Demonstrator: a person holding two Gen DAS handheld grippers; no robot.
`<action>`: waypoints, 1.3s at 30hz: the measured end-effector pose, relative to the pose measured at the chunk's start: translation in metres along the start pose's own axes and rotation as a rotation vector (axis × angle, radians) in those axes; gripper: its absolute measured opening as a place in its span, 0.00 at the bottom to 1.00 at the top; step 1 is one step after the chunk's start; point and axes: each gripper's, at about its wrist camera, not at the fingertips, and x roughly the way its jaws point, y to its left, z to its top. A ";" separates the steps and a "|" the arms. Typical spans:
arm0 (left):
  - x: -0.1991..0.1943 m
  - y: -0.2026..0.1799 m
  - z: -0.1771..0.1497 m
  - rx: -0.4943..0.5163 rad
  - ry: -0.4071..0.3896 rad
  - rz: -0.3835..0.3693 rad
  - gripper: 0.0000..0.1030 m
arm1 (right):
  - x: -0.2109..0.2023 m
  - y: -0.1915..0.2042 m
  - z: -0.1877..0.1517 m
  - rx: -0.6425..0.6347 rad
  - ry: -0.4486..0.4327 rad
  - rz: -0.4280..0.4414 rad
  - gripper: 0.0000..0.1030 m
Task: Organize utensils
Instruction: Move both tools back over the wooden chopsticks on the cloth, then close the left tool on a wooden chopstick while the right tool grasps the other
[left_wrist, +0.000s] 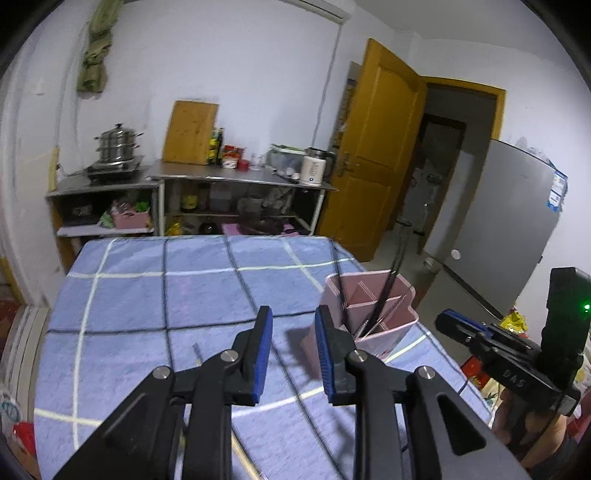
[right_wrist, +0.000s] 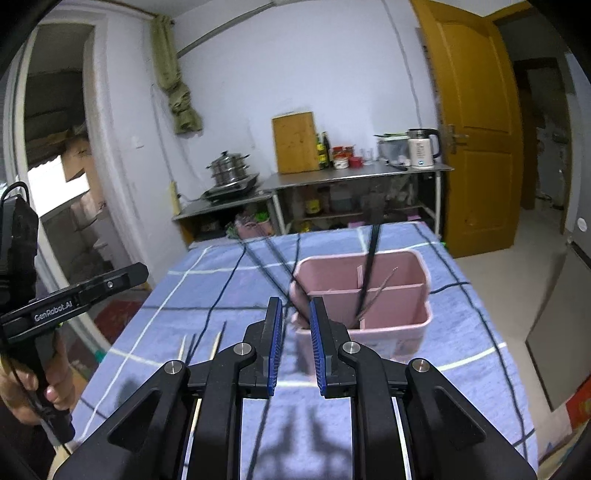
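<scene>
- Left gripper (left_wrist: 293, 321) hovering over blue checked cloth (left_wrist: 147, 295), tongs apart, nothing between them.
- Right gripper (right_wrist: 296, 314) also hovering over the cloth (right_wrist: 461, 332), tongs apart with a narrower gap, empty.
- Light chopsticks (right_wrist: 216, 345) lying on the cloth at 10 o'clock of the right gripper, just beside a dark stick; only the tips showing.
- In the left view a thin stick tip (left_wrist: 197, 354) showing at 9 o'clock of the left gripper, rest hidden under the fingers.
- Pink caddy (left_wrist: 384, 321) standing on the cloth at 2 o'clock of the left gripper, near the table's right edge; in the right view the caddy (right_wrist: 417, 317) sitting just past the tips at 1 o'clock.
- Caddy split by dividers; black chopsticks (right_wrist: 369, 266) leaning tilted in it, sticking out above the rim, plus thin metal pieces (right_wrist: 380, 291), type unclear.
- Right gripper body appearing at 3 o'clock in the left view, green light on.
- Far back: steel shelf (left_wrist: 240, 177) along the wall carrying a pot (left_wrist: 116, 144), board (left_wrist: 190, 133) and kettle (left_wrist: 314, 168); yellow door (left_wrist: 373, 155) at 1 o'clock.
</scene>
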 end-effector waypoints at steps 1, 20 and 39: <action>-0.003 0.005 -0.005 -0.008 0.002 0.009 0.24 | 0.001 0.003 -0.003 -0.003 0.004 0.009 0.15; -0.002 0.079 -0.078 -0.137 0.098 0.188 0.24 | 0.045 0.057 -0.043 -0.079 0.119 0.101 0.15; 0.085 0.136 -0.114 -0.236 0.269 0.267 0.24 | 0.130 0.089 -0.070 -0.098 0.275 0.171 0.15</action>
